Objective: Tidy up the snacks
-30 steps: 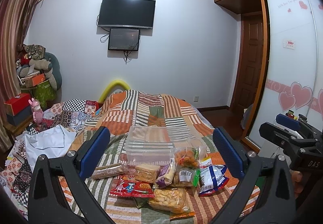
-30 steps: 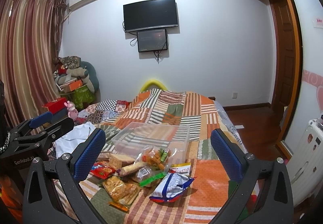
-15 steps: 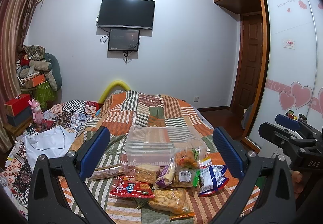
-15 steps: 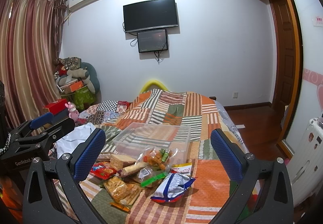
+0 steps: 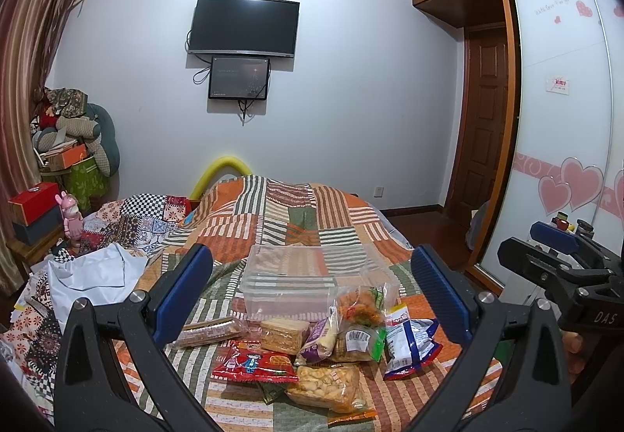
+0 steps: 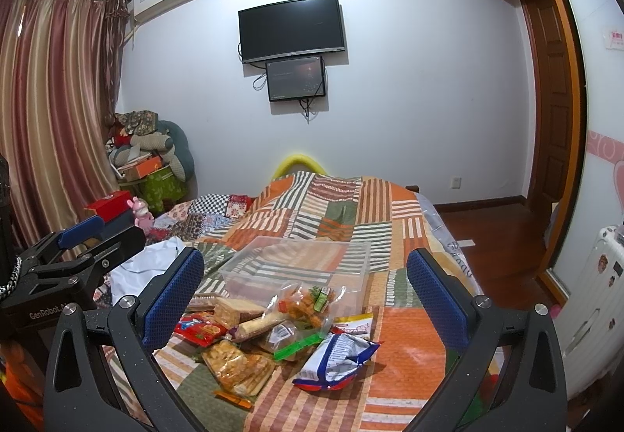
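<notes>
A pile of snack packets lies on the patchwork bedspread [image 5: 304, 213]: a red packet [image 5: 253, 362], a bag of crackers [image 5: 325, 387], a blue and white bag [image 5: 409, 342] and a long biscuit roll [image 5: 206, 330]. An empty clear plastic box [image 5: 288, 282] stands just behind the pile. It also shows in the right wrist view [image 6: 296, 266], with the blue and white bag [image 6: 335, 362] nearest. My left gripper [image 5: 312, 295] is open above the pile, empty. My right gripper [image 6: 304, 295] is open, empty, to the right of the left one.
A white cloth [image 5: 89, 276] and patterned bedding [image 5: 132, 217] lie on the bed's left side. A bedside stand with a red box [image 5: 33, 198] and a pink toy [image 5: 72, 219] is at the left. A white radiator [image 6: 592, 295] and wood floor [image 6: 495, 229] are at the right.
Both grippers have stayed open and nearly still. The views have shifted only slightly. The snacks and the box have not moved.
</notes>
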{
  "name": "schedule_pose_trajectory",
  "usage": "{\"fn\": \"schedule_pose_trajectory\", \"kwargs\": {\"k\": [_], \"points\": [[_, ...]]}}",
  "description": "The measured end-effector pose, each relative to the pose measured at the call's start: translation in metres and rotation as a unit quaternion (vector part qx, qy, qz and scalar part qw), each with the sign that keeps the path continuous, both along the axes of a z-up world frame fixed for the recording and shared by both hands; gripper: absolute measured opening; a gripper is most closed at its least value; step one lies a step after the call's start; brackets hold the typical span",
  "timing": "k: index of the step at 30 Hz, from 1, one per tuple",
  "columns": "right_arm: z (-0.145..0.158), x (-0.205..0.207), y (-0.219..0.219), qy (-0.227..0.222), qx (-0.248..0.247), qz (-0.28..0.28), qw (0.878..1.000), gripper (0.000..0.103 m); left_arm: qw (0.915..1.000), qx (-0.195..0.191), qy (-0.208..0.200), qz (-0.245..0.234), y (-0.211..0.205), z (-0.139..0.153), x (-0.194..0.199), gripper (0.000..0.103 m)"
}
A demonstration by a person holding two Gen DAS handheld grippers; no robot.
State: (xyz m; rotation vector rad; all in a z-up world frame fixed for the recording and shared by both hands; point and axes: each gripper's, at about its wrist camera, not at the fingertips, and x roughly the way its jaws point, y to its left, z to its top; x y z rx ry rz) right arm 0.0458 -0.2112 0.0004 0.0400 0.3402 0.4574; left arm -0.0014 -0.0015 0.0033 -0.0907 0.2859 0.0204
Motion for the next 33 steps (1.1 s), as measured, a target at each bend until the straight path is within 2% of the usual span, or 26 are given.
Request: {"fn": "schedule_pose_trajectory", "kwargs": {"k": [8,17,18,21,24,27,33], "points": [[-0.003,0.004,0.000,0.006,0.001,-0.001,1.000,0.103,1.0000,0.000,0.006,0.000,0.003,-0.001,0.004,0.103],[-0.021,0.026,-0.003,0.042,-0.006,-0.013,0.999,0.103,0.9987,-0.019,0.048,0.001,0.019,-0.020,0.025,0.103],[-0.025,0.031,-0.004,0.051,-0.007,-0.014,0.999,0.103,0.9984,-0.017,0.053,0.003,0.021,-0.024,0.027,0.101],[-0.037,0.042,-0.006,0.076,-0.009,-0.011,0.997,0.103,0.9969,-0.009,0.078,0.005,0.026,-0.036,0.038,0.087],[-0.048,0.051,-0.008,0.098,-0.014,-0.005,0.995,0.103,0.9943,-0.007,0.106,0.006,0.032,-0.053,0.049,0.085],[-0.061,0.058,-0.010,0.117,-0.025,-0.005,0.993,0.096,0.9907,-0.005,0.135,0.014,0.039,-0.070,0.059,0.083],[-0.084,0.073,-0.015,0.171,-0.028,0.004,0.985,0.078,0.9812,-0.032,0.190,0.016,0.057,-0.103,0.073,0.079]]}}
